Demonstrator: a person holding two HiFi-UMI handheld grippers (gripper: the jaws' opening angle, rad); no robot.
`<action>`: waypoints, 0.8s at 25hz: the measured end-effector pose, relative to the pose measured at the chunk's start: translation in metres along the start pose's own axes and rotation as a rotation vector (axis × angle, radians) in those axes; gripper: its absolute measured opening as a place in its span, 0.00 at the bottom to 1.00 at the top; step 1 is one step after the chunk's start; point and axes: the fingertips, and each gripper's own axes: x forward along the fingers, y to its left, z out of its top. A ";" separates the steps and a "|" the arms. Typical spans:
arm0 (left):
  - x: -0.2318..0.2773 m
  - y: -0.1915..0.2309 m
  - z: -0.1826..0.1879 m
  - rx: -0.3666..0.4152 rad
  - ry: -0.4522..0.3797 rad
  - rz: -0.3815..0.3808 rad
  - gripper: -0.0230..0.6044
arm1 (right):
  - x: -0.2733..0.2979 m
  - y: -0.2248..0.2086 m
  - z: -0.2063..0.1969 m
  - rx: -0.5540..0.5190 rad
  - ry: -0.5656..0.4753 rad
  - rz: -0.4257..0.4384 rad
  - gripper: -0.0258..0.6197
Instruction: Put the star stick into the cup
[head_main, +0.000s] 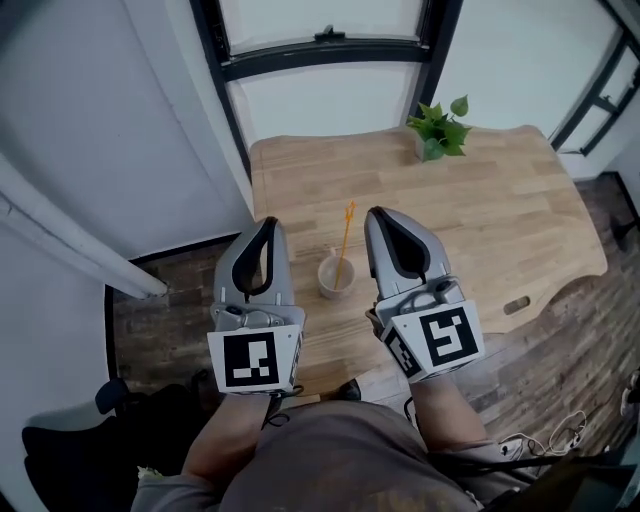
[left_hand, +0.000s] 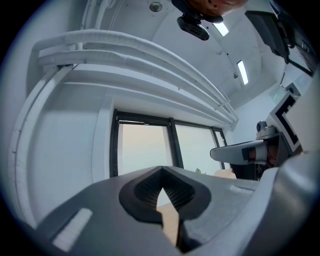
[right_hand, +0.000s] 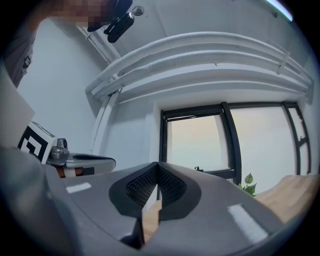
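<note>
In the head view a pale cup (head_main: 336, 276) stands on the wooden table (head_main: 500, 210) near its front edge. An orange star stick (head_main: 344, 238) stands in the cup, leaning a little, its star at the top. My left gripper (head_main: 266, 227) is held up to the left of the cup, jaws shut and empty. My right gripper (head_main: 376, 215) is held up to the right of the cup, also shut and empty. Both gripper views look upward; the left gripper (left_hand: 161, 170) and right gripper (right_hand: 157, 166) tips meet with nothing between them.
A small green plant (head_main: 440, 128) sits at the table's far edge. A dark-framed window (head_main: 320, 45) is behind the table. White wall and a pipe (head_main: 60, 240) lie left. Wooden floor (head_main: 160, 320) shows beside the table.
</note>
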 end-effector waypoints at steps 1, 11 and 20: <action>-0.002 0.000 0.005 0.002 -0.009 0.003 0.04 | -0.001 0.001 0.004 -0.007 -0.007 0.000 0.08; -0.008 -0.009 0.020 0.000 -0.045 0.006 0.04 | -0.006 -0.004 0.023 -0.043 -0.026 -0.032 0.08; -0.007 -0.009 0.017 -0.005 -0.045 0.006 0.04 | -0.005 -0.002 0.020 -0.052 -0.032 -0.012 0.08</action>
